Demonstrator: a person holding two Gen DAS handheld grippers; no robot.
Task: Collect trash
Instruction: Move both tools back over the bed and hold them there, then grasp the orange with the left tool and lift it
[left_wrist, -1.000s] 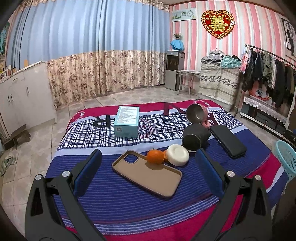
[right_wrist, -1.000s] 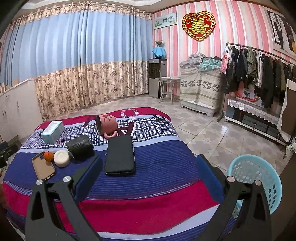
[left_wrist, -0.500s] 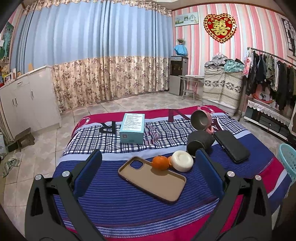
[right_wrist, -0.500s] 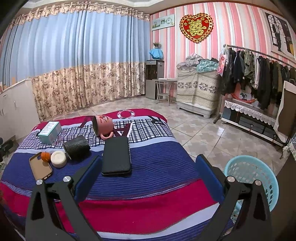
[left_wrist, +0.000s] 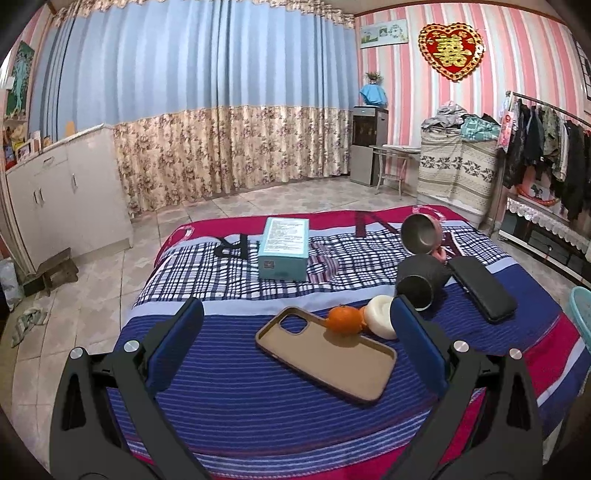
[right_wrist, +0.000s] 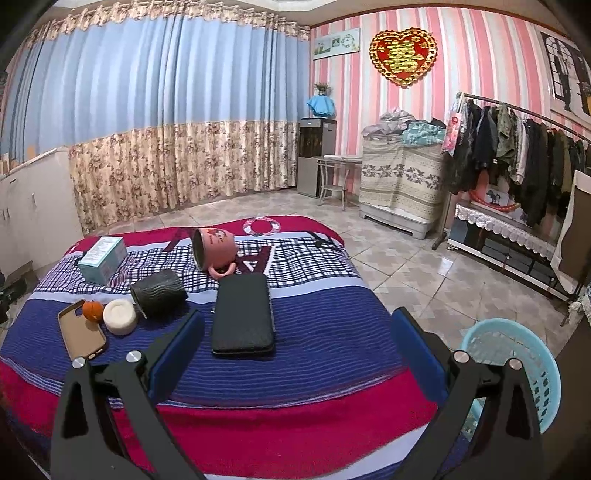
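Both the left gripper (left_wrist: 293, 347) and the right gripper (right_wrist: 295, 349) hover above the bed (right_wrist: 325, 332) with jaws wide and empty. The orange (left_wrist: 344, 319) rests on the brown phone case (left_wrist: 327, 354), touching the white puck (left_wrist: 380, 322); the blue basket (right_wrist: 513, 354) stands on the floor at the bed's near right.

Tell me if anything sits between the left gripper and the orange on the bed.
Partly. The brown phone case lies between the open left gripper and the orange, which rests at the case's far edge. A white round object touches the orange's right side. Nothing covers the orange from above.
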